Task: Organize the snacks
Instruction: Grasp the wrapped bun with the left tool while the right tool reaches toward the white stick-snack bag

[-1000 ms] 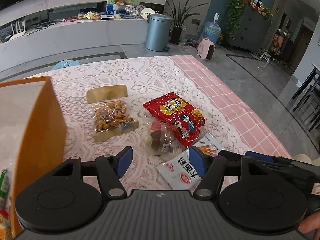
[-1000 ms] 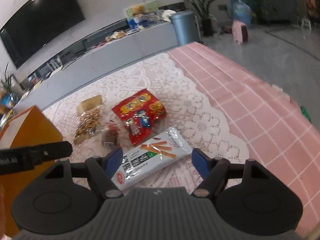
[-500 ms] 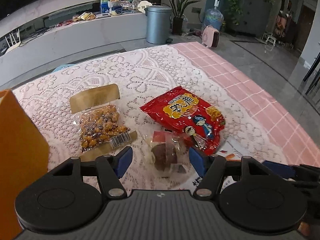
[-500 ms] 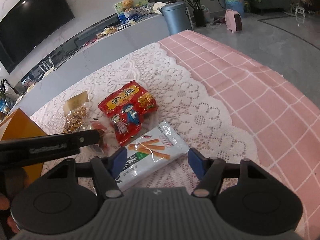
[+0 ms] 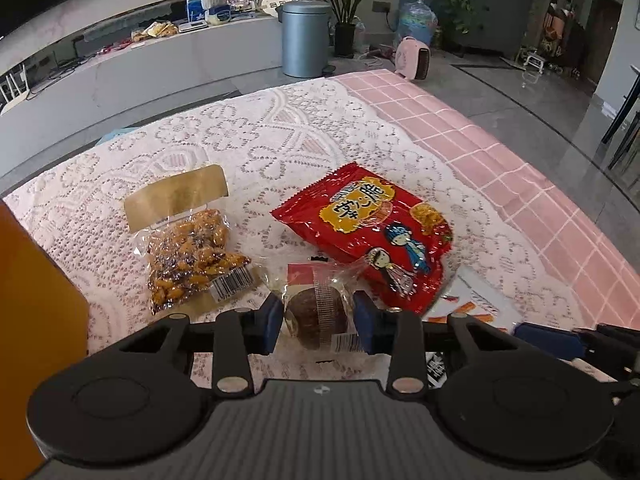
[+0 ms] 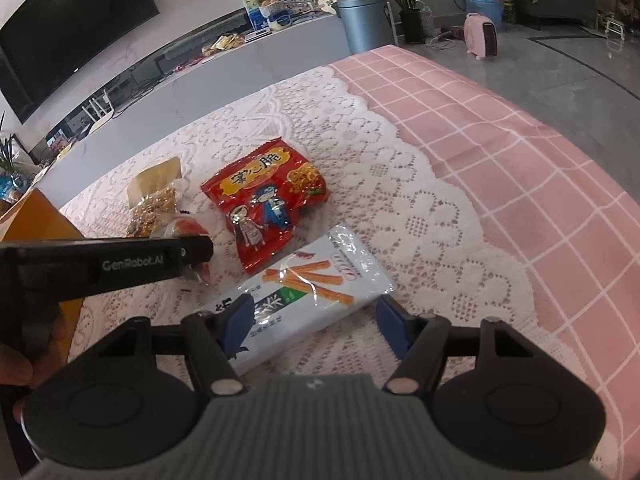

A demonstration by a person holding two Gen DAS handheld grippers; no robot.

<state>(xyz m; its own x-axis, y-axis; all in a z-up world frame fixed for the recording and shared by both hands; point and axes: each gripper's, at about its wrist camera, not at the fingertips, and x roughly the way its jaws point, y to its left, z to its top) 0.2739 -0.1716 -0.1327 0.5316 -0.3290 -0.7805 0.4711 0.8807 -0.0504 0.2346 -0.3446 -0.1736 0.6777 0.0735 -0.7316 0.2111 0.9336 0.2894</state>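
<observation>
A: Which step was this?

B: The pick-up — the left gripper (image 5: pixel 316 318) was closing, its pads flanking the wrapped brown cake (image 5: pixel 318 314) just beside the red snack bag (image 5: pixel 372 232).

A: And the right gripper (image 6: pixel 316 320)?

B: Wide, straddling the white stick-snack pack (image 6: pixel 304 292) beside that bag, ungripped. Next, I'd judge — lift toward the orange box (image 5: pixel 36 320).

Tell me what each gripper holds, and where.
Left gripper is closing on the wrapped brown cake, at its sides. Right gripper holds nothing; white packet lies between its fingers.

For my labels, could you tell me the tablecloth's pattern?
Pink tablecloth with white grid; clearest in right wrist view.
</observation>
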